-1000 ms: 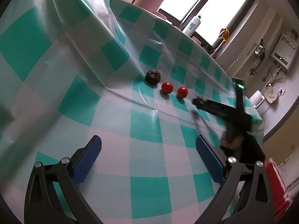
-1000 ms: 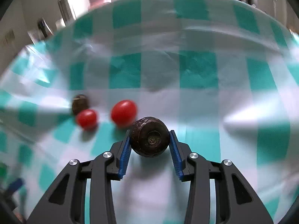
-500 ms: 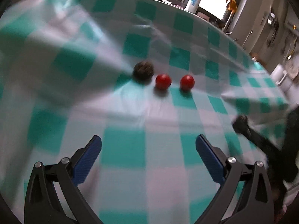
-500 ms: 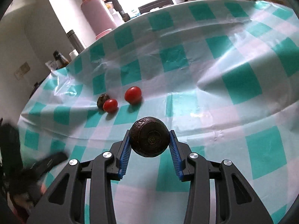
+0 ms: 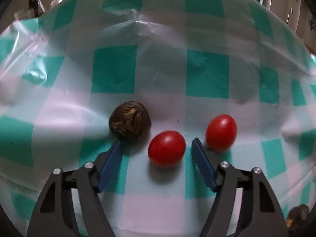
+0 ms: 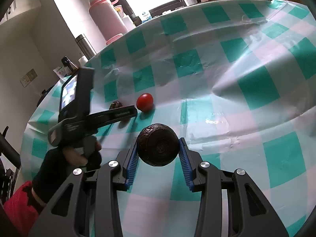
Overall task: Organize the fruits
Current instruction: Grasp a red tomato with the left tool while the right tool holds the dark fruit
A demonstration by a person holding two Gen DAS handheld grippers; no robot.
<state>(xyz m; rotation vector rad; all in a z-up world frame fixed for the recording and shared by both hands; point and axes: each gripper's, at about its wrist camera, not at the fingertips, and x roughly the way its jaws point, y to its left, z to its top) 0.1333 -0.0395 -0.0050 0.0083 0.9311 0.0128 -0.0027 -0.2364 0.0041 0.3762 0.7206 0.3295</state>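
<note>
Left tongs (image 5: 156,146) closing around the nearer red tomato (image 5: 166,147), pads not yet touching; the second tomato (image 5: 221,131) sits just outside at 2 o'clock, a brown wrinkled fruit (image 5: 130,123) at 10 o'clock, likely a row for sorting. Right tongs (image 6: 158,154) pinch a dark round fruit (image 6: 158,145) above the checked desk (image 6: 256,86), probably awaiting placement.

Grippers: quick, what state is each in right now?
Left gripper: jaws closing around a red tomato, pads not yet on it.
Right gripper: shut on a dark round fruit.
</note>
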